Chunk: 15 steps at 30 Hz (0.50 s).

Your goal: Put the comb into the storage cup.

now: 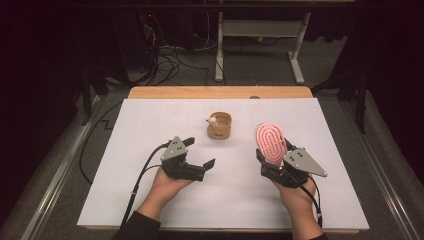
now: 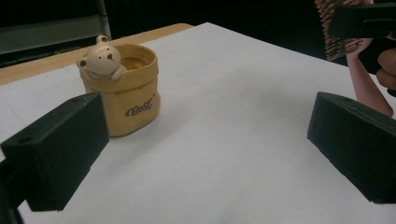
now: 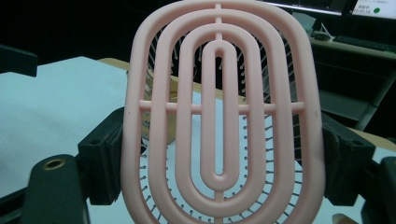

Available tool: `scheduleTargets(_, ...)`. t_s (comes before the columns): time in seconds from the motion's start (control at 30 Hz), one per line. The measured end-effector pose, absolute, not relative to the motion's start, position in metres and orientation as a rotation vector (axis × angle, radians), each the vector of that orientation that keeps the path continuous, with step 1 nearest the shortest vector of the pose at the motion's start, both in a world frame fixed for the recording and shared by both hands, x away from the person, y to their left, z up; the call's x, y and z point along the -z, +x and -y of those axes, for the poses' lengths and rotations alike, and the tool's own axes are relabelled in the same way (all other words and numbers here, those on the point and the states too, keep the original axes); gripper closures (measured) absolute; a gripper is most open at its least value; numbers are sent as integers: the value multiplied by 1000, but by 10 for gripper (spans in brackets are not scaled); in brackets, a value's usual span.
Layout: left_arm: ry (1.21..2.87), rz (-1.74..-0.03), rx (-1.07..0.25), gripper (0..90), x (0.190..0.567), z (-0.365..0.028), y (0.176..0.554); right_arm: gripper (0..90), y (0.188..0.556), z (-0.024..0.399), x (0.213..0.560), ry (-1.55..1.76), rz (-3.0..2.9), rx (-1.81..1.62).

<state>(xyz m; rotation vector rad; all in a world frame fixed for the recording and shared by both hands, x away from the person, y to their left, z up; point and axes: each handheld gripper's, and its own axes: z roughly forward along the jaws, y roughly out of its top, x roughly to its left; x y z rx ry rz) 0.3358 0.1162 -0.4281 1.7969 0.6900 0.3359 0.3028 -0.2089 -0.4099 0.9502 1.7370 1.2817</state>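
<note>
Brush clamped in right gripper (image 1: 270, 165); left gripper (image 1: 200, 157) spread wide, nothing held.

Pink brush (image 1: 271, 141) is gripped at both edges of its head by the right jaws and held raised over the white table (image 1: 150, 120), bristles turned away. Yellow pot (image 1: 219, 125) is seen at mid-table between the grippers, a small bear (image 2: 100, 58) on its rim; its contents cannot be told.

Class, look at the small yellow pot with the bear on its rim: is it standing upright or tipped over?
Upright. The yellow pot stands on its base on the white table, mouth facing up, the bear leaning over its rim.
</note>
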Motion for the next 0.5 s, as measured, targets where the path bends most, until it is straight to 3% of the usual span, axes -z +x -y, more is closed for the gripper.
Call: scheduleTargets(0.5, 1742, -666, -277, 0, 416, -118, 323, 201, 291, 183, 410, 826, -1795, -1307)
